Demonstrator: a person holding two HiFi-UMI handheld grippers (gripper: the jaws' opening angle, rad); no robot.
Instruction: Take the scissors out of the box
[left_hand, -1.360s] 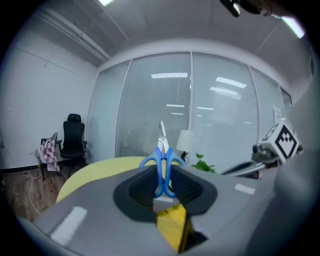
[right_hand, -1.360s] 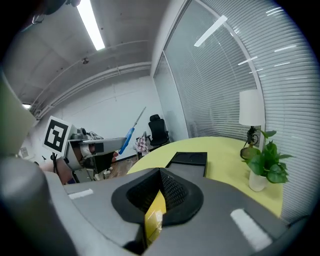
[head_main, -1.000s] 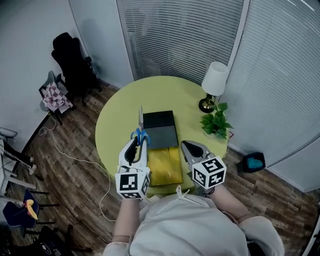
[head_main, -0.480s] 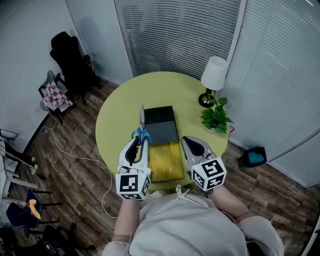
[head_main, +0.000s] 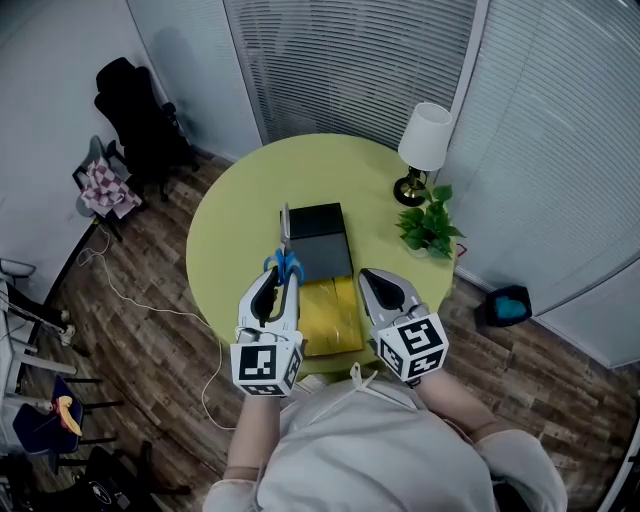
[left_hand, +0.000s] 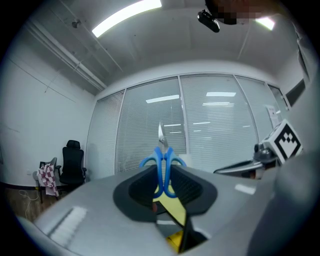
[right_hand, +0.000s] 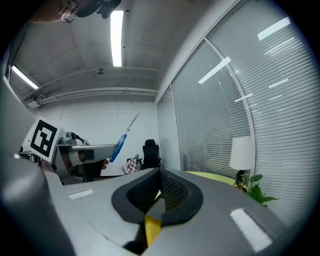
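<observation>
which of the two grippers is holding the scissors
The left gripper: its jaws are clamped on the blue handles of the scissors, with the blades pointing forward, away from the person. The right gripper has nothing between its jaws.

The left gripper (head_main: 274, 288) is covering the lower handle loops of the scissors (head_main: 286, 262) and the left edge of the box (head_main: 335, 315). The person's torso (head_main: 380, 450) is running off the head view's bottom edge.

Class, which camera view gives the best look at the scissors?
The left gripper view: the scissors stand centred, handles clamped between its jaws. The head view shows them small; the right gripper view, side-on and distant.
</observation>
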